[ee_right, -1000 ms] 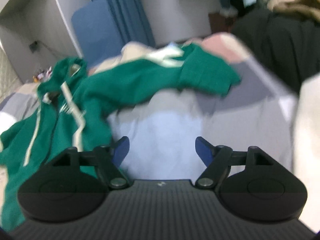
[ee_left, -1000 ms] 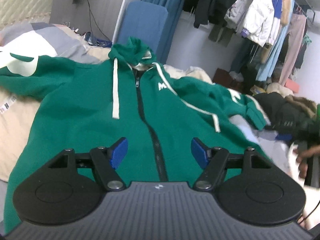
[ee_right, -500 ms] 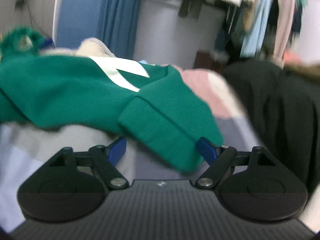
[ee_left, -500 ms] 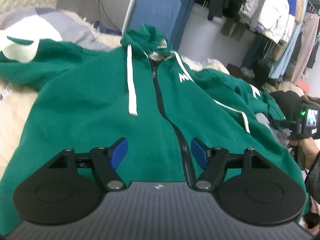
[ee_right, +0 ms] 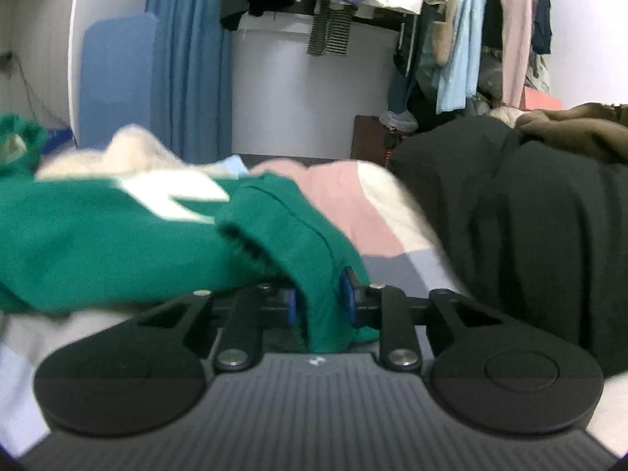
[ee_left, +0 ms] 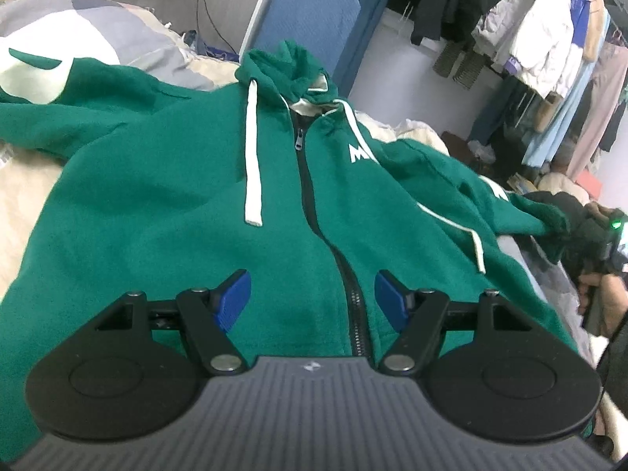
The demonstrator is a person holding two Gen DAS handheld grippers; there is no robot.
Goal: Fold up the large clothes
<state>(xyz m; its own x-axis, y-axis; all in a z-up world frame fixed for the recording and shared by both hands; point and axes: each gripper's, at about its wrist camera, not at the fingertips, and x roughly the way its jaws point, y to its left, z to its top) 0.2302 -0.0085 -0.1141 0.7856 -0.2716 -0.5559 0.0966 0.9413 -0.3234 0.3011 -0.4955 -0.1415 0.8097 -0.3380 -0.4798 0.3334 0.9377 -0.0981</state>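
Observation:
A green zip hoodie (ee_left: 157,216) lies front up on the bed, its hood (ee_left: 282,66) at the far end and both sleeves spread out. My left gripper (ee_left: 312,298) hovers open over its lower front, the black zipper (ee_left: 314,216) running between the fingers; nothing is held. In the right wrist view, my right gripper (ee_right: 318,306) is closing its jaws, and the blue pads press on the cuff (ee_right: 314,267) of the hoodie's sleeve (ee_right: 98,243). The left wrist view shows that gripper (ee_left: 596,235) in a hand at the sleeve's end.
A black garment (ee_right: 530,235) is piled just right of the cuff. Patchwork bedding (ee_right: 353,204) and a cream blanket (ee_left: 23,180) lie under the hoodie. A rack of hanging clothes (ee_left: 549,39) and a blue board (ee_left: 306,27) stand behind the bed.
My right gripper swung right along the sleeve to its cuff and closed on it. The left gripper sank a little toward the hoodie's front, then held still, open throughout.

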